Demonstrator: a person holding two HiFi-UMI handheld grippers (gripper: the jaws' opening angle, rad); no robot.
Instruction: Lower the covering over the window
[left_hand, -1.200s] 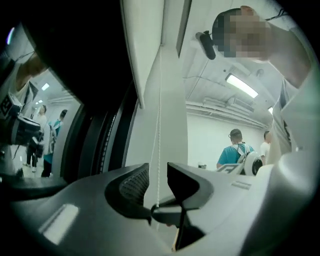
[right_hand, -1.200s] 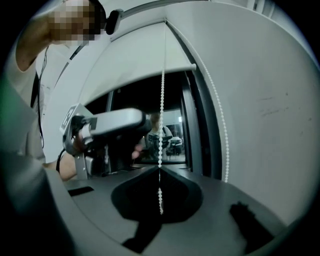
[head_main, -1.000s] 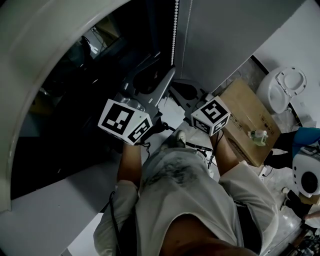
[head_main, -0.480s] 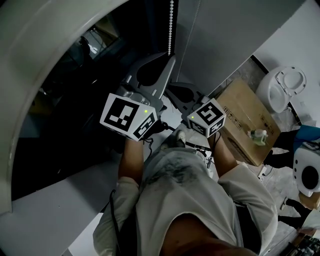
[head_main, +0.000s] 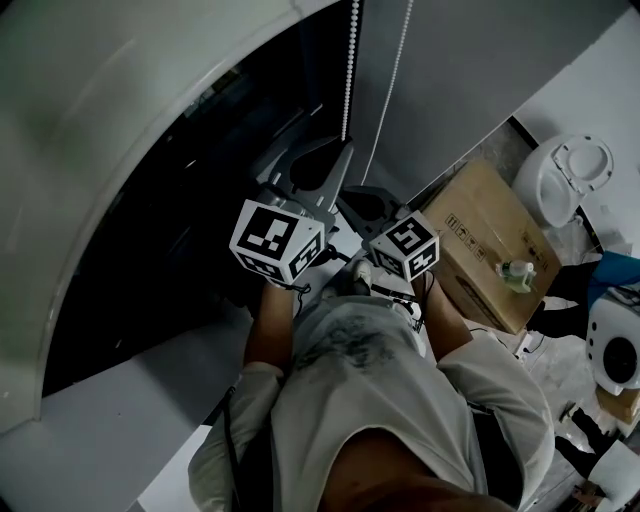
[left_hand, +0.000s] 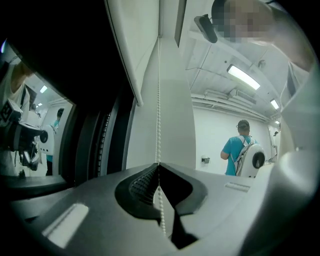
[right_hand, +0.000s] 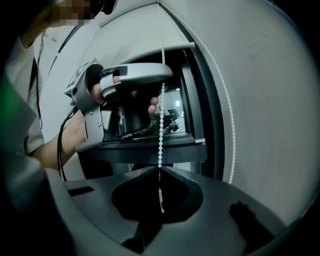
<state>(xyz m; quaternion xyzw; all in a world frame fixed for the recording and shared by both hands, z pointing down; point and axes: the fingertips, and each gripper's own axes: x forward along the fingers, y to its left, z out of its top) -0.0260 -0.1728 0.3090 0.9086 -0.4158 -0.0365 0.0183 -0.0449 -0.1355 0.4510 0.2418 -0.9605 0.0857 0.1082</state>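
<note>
A white roller blind hangs over the upper part of a dark window. Its white bead chain drops beside the window frame. My left gripper has just been closing and is shut on the chain, which is pinched at the jaw tips. My right gripper sits just below it, shut on the same strand at its tips. The right gripper view shows the left gripper above it. A second strand of chain hangs free to the right.
A cardboard box lies on the floor to the right, with a white round fixture beyond it. A white sill runs under the window. A person in a blue shirt stands far off.
Both grippers have sunk along the chain. The left jaws have closed on the chain. The blind's lower edge now covers more of the window.
</note>
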